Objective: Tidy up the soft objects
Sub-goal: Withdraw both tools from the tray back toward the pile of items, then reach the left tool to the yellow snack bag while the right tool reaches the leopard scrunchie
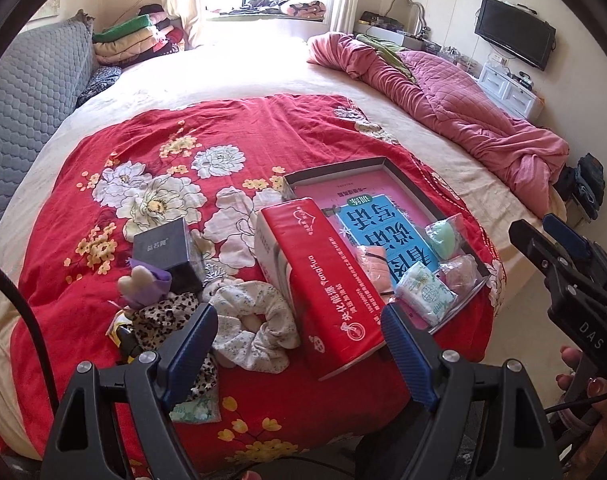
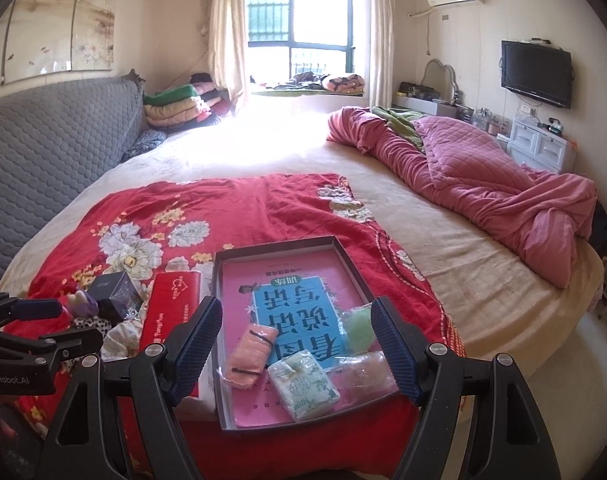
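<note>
A shallow dark tray (image 2: pixel 223 364) with a pink and blue book in it lies on the red floral cloth (image 2: pixel 239 208). In it are a pink folded cloth (image 2: pixel 249 356), a white tissue pack (image 2: pixel 303 388), a green sponge (image 2: pixel 359 326) and a clear pink packet (image 2: pixel 363 372). My right gripper (image 2: pixel 299 352) is open and empty above the tray's near end. My left gripper (image 1: pixel 299 354) is open and empty over a floral scrunchie (image 1: pixel 255 320), a leopard-print scrunchie (image 1: pixel 163 316) and a red tissue box (image 1: pixel 323 280). The tray (image 1: pixel 407 174) also shows in the left wrist view.
A black box (image 1: pixel 165 248) and a small purple plush toy (image 1: pixel 143 282) lie left of the tissue box. A green-white packet (image 1: pixel 195 408) lies near the cloth's front. A crumpled pink quilt (image 2: pixel 483 184) fills the bed's right side. A grey headboard (image 2: pixel 55 140) stands at left.
</note>
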Available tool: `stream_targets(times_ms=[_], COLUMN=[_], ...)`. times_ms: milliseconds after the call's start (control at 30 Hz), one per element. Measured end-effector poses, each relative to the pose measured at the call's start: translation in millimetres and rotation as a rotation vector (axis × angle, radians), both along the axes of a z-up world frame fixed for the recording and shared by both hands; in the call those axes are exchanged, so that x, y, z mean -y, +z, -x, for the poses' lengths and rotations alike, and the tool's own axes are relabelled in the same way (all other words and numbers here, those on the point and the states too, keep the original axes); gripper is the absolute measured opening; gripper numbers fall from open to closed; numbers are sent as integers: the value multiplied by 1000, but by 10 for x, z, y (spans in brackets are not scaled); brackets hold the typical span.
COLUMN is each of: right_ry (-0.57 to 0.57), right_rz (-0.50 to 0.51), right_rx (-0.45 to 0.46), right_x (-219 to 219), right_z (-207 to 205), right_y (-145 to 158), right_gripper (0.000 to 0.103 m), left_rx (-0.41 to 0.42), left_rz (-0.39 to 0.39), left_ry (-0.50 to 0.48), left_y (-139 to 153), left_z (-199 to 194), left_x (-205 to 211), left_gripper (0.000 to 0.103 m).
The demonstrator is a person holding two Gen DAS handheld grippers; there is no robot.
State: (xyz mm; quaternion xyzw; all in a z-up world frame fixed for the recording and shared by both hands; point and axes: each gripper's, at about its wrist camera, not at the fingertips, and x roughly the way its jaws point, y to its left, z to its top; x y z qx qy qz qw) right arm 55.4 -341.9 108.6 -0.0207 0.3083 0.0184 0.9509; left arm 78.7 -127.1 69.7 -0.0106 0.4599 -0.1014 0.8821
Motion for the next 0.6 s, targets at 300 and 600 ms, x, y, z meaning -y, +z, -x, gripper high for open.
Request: stream_targets(times_ms=[300,600], right_ry=[84,158], right_rz=[-21,-16], right_rx=[-3,3], right_x=[-286,-592], right_z=[11,46], right_y=[56,134], right_gripper=[78,78], left_rx=[-1,30], left_rz=[-2,-19], left_ry=[56,127], left_y=[52,209], left_z=[71,128], left_x=[-369,-838], left_gripper=[83,83])
